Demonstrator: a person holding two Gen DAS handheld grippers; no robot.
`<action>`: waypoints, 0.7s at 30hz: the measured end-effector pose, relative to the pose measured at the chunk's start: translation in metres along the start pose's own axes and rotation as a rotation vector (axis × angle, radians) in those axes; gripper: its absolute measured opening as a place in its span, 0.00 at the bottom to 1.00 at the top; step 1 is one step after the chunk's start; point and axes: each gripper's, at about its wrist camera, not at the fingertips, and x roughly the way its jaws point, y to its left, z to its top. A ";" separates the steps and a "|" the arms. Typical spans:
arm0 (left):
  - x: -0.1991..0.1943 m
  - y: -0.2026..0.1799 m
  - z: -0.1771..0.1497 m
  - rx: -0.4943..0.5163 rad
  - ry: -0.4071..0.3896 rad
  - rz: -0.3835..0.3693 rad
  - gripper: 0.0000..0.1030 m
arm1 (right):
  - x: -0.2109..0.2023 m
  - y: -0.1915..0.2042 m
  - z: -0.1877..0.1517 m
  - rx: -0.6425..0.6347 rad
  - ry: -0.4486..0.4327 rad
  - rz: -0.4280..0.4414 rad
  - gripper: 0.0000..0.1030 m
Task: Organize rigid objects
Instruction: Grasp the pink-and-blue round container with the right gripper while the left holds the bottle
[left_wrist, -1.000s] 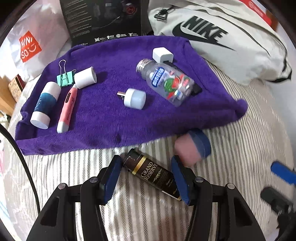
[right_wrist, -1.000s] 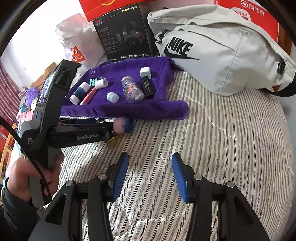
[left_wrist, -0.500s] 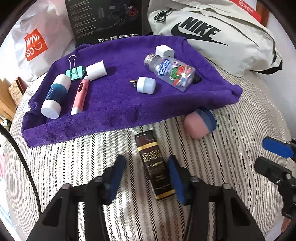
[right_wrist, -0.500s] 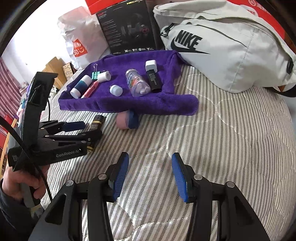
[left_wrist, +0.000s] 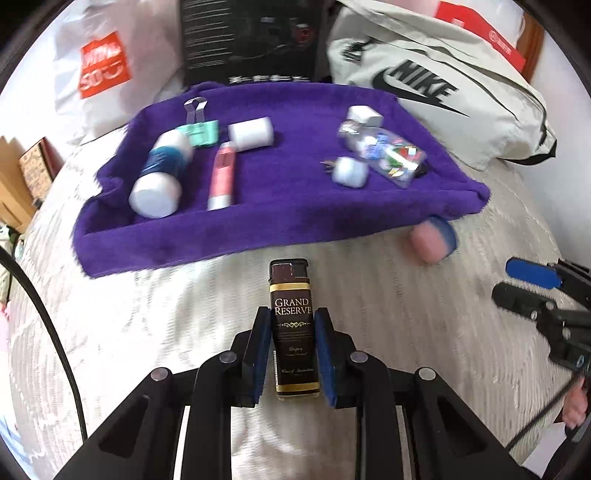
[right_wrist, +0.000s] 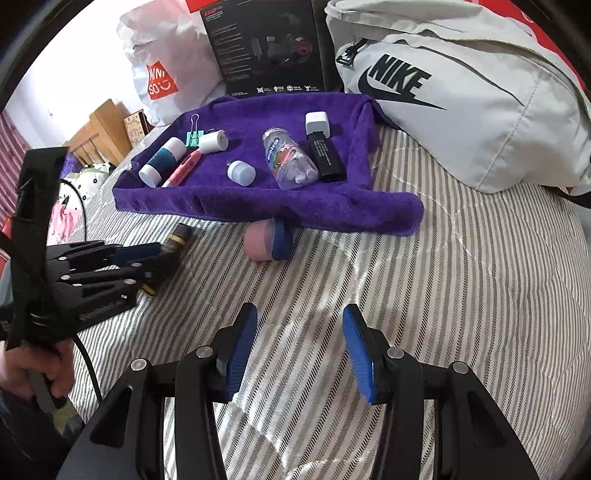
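While clamped in left gripper (left_wrist: 291, 332), "Grand Reserve" lighter (left_wrist: 293, 325) at lower centre, nose toward purple towel (left_wrist: 288, 192) above. Right gripper (right_wrist: 299, 354) agape, empty. Step judged: carry. Next: placement on towel among sorted items; pink jar (left_wrist: 432, 240) pending.

Both wrist views look low and close across the striped bed (right_wrist: 461, 280) toward the purple towel (left_wrist: 288, 192) (right_wrist: 258, 199) at upper centre; each catches the other gripper at its edge.
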 end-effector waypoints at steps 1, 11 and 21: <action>0.000 0.008 -0.002 -0.013 0.002 0.007 0.22 | 0.001 0.002 0.002 -0.004 0.001 -0.002 0.47; -0.008 0.063 -0.014 -0.100 -0.014 0.005 0.22 | 0.034 0.026 0.026 -0.007 -0.001 -0.028 0.47; -0.003 0.070 -0.018 -0.102 -0.005 0.004 0.23 | 0.062 0.042 0.038 -0.053 0.001 -0.097 0.47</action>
